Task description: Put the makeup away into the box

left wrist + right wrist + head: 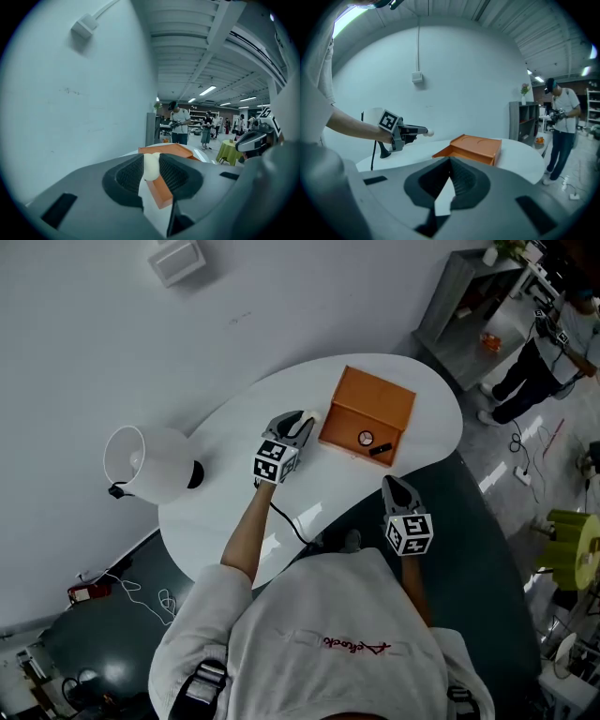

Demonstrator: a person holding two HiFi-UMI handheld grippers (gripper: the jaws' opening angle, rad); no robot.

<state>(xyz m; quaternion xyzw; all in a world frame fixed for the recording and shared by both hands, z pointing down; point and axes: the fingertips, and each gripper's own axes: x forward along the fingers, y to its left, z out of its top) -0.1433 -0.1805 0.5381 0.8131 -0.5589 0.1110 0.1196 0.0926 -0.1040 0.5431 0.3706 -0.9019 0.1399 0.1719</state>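
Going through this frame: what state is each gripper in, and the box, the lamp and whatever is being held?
left gripper: shut on the makeup piece, held off the table beside the box.
makeup piece: small, cream, clamped between the left jaws, not yet in the box.
right gripper: shut, nothing between its jaws.
orange box: top down; front flap looks lowered, not certain.
lamp: standing on the table, seemingly unlit.
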